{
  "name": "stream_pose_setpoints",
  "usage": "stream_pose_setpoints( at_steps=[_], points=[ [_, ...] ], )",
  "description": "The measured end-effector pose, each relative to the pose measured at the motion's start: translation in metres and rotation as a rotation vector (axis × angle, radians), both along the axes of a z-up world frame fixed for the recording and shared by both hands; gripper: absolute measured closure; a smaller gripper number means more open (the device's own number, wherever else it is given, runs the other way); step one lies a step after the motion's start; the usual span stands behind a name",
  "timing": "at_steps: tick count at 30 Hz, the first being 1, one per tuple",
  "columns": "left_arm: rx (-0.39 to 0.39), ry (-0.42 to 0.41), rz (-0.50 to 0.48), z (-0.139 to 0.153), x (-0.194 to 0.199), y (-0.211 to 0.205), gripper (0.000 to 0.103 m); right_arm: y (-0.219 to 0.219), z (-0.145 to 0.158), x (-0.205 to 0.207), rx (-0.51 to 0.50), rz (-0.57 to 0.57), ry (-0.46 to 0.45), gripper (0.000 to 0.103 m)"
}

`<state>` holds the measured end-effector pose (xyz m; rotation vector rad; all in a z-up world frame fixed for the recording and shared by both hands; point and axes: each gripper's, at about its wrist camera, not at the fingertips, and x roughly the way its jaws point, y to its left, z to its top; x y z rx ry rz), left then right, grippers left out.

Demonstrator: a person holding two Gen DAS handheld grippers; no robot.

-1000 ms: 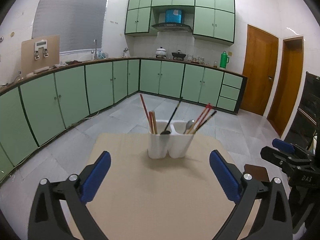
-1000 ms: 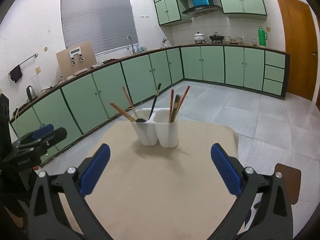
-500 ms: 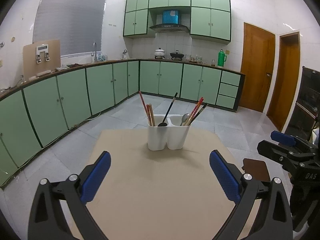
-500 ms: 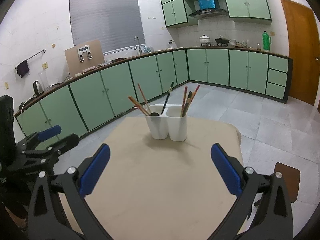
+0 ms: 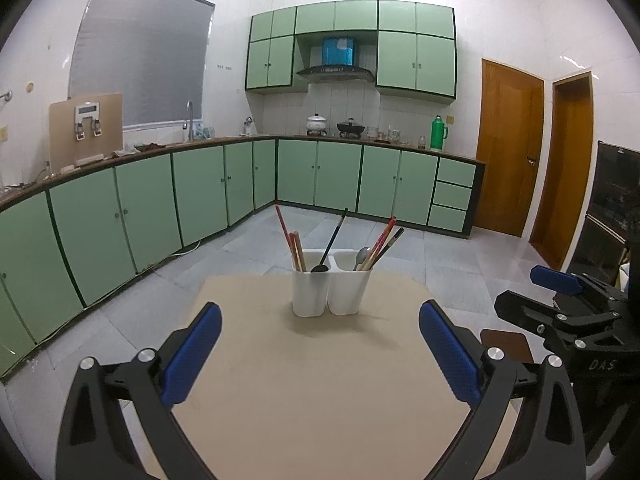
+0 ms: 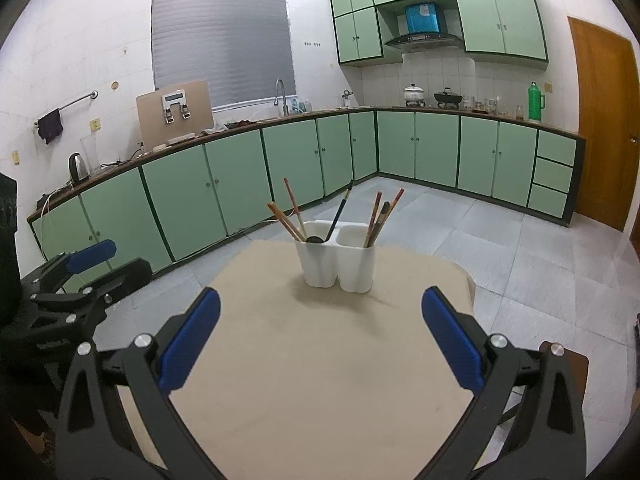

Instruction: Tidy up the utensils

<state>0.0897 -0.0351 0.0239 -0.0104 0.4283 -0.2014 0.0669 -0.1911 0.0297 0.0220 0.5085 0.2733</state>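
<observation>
A white two-compartment utensil holder (image 5: 331, 293) stands at the far side of a beige table (image 5: 320, 392); it also shows in the right wrist view (image 6: 339, 266). Its left compartment holds chopsticks (image 5: 289, 240) and a black ladle (image 5: 330, 242). Its right compartment holds a metal spoon (image 5: 362, 257) and more chopsticks (image 5: 385, 241). My left gripper (image 5: 320, 356) is open and empty, well short of the holder. My right gripper (image 6: 320, 340) is open and empty, also short of it. Each gripper shows at the edge of the other's view.
Green floor cabinets (image 5: 160, 208) run along the left and back walls, with a tiled floor (image 6: 520, 248) between them and the table. A brown stool (image 5: 507, 345) stands off the table's right edge. Wooden doors (image 5: 508, 148) are at the right.
Both grippers have drawn back and tilted up a little, so the holder looks smaller and lower in both views. Both stay open.
</observation>
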Motion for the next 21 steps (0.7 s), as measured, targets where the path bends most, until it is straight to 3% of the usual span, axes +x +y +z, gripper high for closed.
stream_pose_setpoints(
  at_steps=[21],
  points=[
    [0.004, -0.019, 0.002, 0.0040, -0.0033, 0.0003, 0.006, 0.0015, 0.0062, 0.0003, -0.006, -0.002, -0.011, 0.005]
  ],
)
